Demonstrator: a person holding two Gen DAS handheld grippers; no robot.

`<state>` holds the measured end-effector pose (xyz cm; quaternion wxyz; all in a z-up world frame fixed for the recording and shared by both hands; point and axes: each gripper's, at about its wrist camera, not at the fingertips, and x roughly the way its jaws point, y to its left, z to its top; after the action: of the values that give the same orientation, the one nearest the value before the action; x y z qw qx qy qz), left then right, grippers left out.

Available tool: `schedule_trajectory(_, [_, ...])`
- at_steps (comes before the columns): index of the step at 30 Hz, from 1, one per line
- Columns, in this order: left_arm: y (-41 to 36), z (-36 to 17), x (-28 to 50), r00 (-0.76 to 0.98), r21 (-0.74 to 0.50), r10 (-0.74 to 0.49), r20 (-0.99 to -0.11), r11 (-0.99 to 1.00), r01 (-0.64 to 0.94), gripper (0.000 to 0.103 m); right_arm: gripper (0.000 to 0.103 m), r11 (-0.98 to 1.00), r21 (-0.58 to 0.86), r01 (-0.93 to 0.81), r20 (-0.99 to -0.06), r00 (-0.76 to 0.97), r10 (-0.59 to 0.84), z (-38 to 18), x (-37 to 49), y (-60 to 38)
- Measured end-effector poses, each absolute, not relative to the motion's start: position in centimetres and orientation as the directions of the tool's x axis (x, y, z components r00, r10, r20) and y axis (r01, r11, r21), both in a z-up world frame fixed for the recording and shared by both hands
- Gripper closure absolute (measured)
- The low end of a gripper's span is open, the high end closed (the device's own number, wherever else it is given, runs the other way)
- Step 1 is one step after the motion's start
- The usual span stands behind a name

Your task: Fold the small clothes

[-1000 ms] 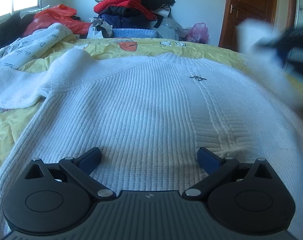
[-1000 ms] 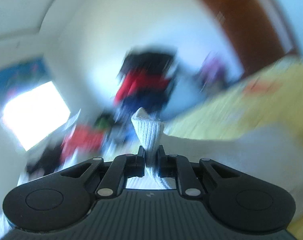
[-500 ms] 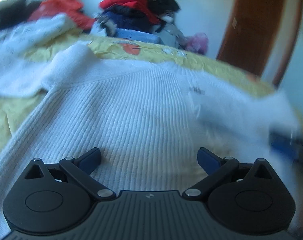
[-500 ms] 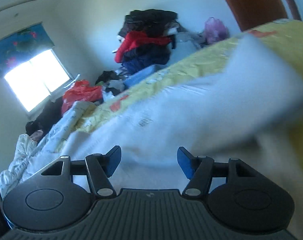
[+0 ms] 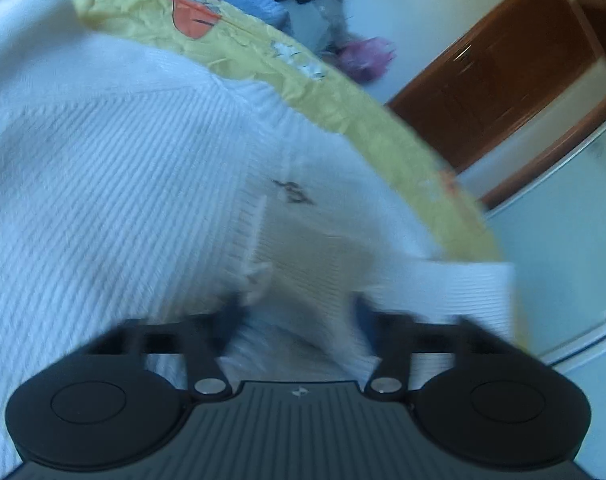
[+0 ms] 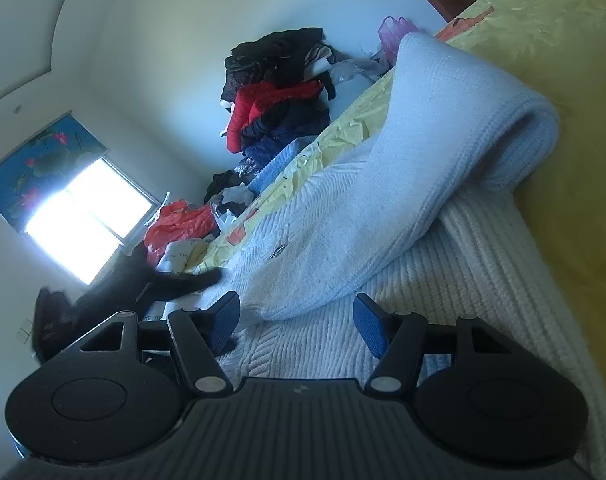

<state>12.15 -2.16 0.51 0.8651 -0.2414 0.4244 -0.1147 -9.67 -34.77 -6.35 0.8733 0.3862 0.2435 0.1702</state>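
Left gripper (image 5: 295, 312) just closing, sweater (image 5: 103, 184) cuff between its jaws — right gripper (image 6: 295, 320) released, sleeve draped ahead.

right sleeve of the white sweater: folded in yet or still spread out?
Folded in. The sleeve doubles back across the sweater body, cuff near the open right gripper.

I see a white rib-knit sweater (image 6: 443, 280) with a small dark mark on its chest, on a yellow bedsheet (image 6: 563, 60) with orange print. My hand-held gripper (image 6: 295, 324) is black with blue pads (image 6: 369, 326). Red, black and navy clothes pile (image 6: 279, 96); brown door (image 5: 499, 80).
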Motion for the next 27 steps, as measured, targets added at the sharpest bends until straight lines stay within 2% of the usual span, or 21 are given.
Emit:
schedule_trajectory(2, [-2.8, 1.0, 12.7, 0.619, -0.454, -0.359, -0.699, 0.891, 0.004, 0.081, 0.035, 0.639, 0.762, -0.11, -0.288, 0.826, 0.485, -6.4, -9.8, -34.8])
schedule_trajectory(3, [-3.1, 1.2, 13.0, 0.618, -0.432, -0.345, -0.707, 0.902, 0.009, 0.091, 0.035, 0.636, 0.764, -0.11, -0.283, 0.828, 0.484, -6.4, -9.7, -34.8])
schedule_trajectory(6, [-3.6, 3.0, 12.9, 0.659, -0.366, -0.304, -0.688, 0.93, 0.048, 0.093, 0.036, 0.634, 0.766, -0.109, -0.276, 0.834, 0.477, -6.5, -9.8, -35.0])
schedule_trajectory(10, [-1.8, 8.1, 11.0, 0.792, -0.249, -0.229, -0.566, 0.963, 0.101, 0.094, 0.036, 0.652, 0.749, -0.113, -0.283, 0.836, 0.47, -6.6, -9.8, -34.9])
schedule_trajectory(13, [1.3, 10.3, 9.6, 0.847, -0.204, -0.163, -0.507, 0.977, 0.066, 0.094, 0.035, 0.655, 0.747, -0.112, -0.286, 0.836, 0.469, -6.6, -9.8, -34.9])
schedule_trajectory(16, [4.8, 9.2, 9.4, 0.828, -0.198, -0.121, -0.548, 0.98, 0.013, 0.094, 0.035, 0.66, 0.743, -0.111, -0.292, 0.834, 0.468, -6.5, -9.7, -34.9])
schedule_trajectory(20, [7.4, 4.4, 9.8, 0.748, -0.195, -0.08, -0.659, 0.979, -0.067, 0.094, 0.035, 0.669, 0.735, -0.108, -0.301, 0.832, 0.465, -6.4, -9.6, -34.9])
schedule_trajectory(22, [7.7, 2.1, 9.7, 0.714, -0.17, -0.067, -0.697, 0.983, -0.073, 0.091, 0.035, 0.675, 0.73, -0.106, -0.308, 0.831, 0.464, -6.4, -9.7, -34.8])
schedule_trajectory(23, [7.6, 1.5, 9.2, 0.732, -0.16, -0.067, -0.678, 0.986, -0.057, 0.091, 0.035, 0.679, 0.726, -0.105, -0.313, 0.829, 0.463, -6.4, -9.6, -34.7])
schedule_trajectory(24, [7.4, 1.4, 8.5, 0.762, -0.136, -0.057, -0.645, 0.99, -0.041, 0.087, 0.035, 0.684, 0.722, -0.106, -0.319, 0.827, 0.464, -6.3, -9.6, -34.7])
schedule_trajectory(27, [6.6, 2.3, 6.9, 0.782, -0.045, 0.012, -0.623, 0.998, -0.051, 0.067, 0.034, 0.73, 0.675, -0.106, -0.351, 0.824, 0.445, -5.3, -9.8, -34.2])
